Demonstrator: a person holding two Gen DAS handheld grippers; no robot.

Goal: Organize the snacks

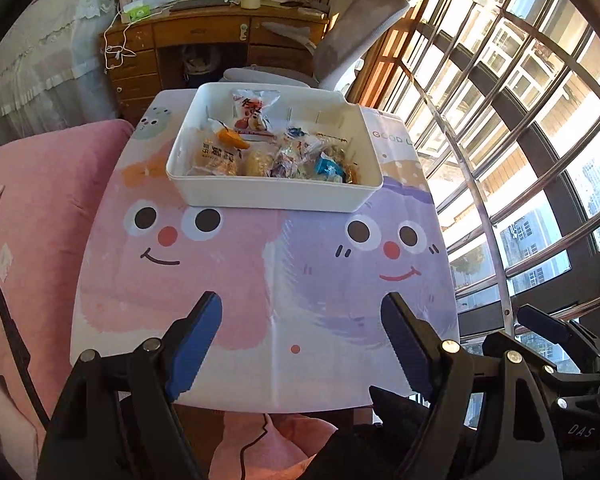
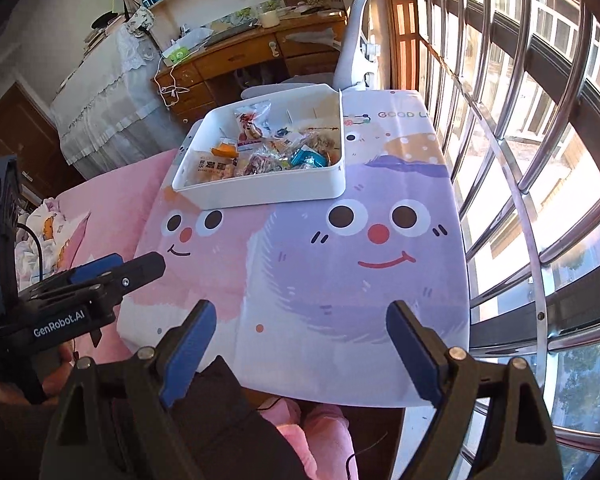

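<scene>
A white rectangular bin stands at the far end of a small table covered by a cartoon-face cloth. Several wrapped snacks lie inside it: a tall white-and-red bag, an orange-topped packet, a blue-wrapped one. My left gripper hangs open over the near edge of the table, nothing between its fingers. My right gripper is open and empty too, over the near right part of the cloth.
A pink bedspread lies left of the table. Curved metal window bars run close along the right. A wooden desk and a grey chair stand behind the table. A black cable hangs below the near edge.
</scene>
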